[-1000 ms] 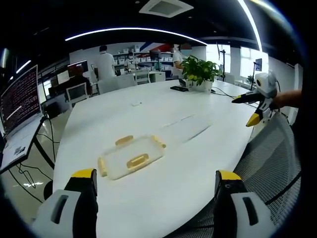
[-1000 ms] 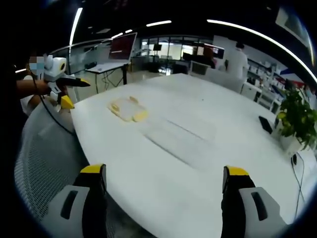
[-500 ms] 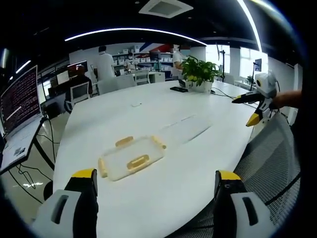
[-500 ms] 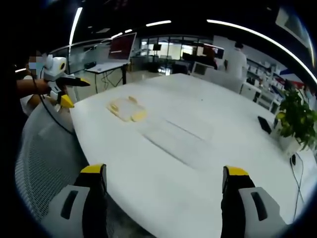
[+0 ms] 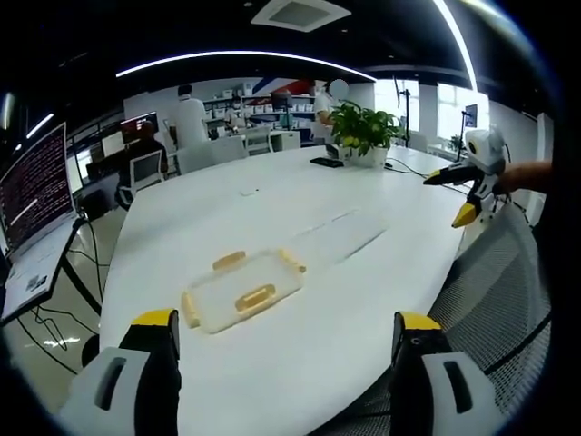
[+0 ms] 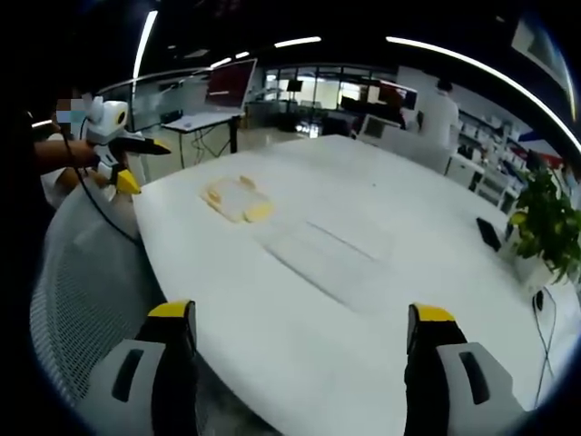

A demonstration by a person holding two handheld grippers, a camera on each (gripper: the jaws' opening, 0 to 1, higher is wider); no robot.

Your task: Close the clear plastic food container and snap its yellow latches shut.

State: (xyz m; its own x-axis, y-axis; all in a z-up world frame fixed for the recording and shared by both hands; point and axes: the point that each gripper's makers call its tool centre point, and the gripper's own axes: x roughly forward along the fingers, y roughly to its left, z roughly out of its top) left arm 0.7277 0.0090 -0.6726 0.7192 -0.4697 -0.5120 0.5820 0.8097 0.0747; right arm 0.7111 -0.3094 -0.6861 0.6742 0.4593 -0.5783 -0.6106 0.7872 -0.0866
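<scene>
A clear plastic food container [image 5: 241, 291] with yellow latches lies flat on the white table [image 5: 272, 218], a little ahead of my left gripper [image 5: 281, 359], whose jaws stand wide apart with nothing between them. In the right gripper view the same container [image 6: 236, 198] sits far off at the table's left end. My right gripper [image 6: 304, 350] is open and hangs over the near table edge. The right gripper [image 5: 472, 177] also appears at the far right of the left gripper view, and the left gripper [image 6: 113, 150] at the far left of the right gripper view, each held by a hand.
A potted plant [image 5: 363, 134] and a dark phone [image 5: 328, 163] stand at the table's far end. Mesh chair backs [image 5: 495, 300] sit against the table edge near me. Monitors [image 5: 36, 186], desks and standing people [image 5: 192, 118] fill the office behind.
Both views shifted only slightly with the hands. The container and the table's objects have not moved, and both grippers stay open.
</scene>
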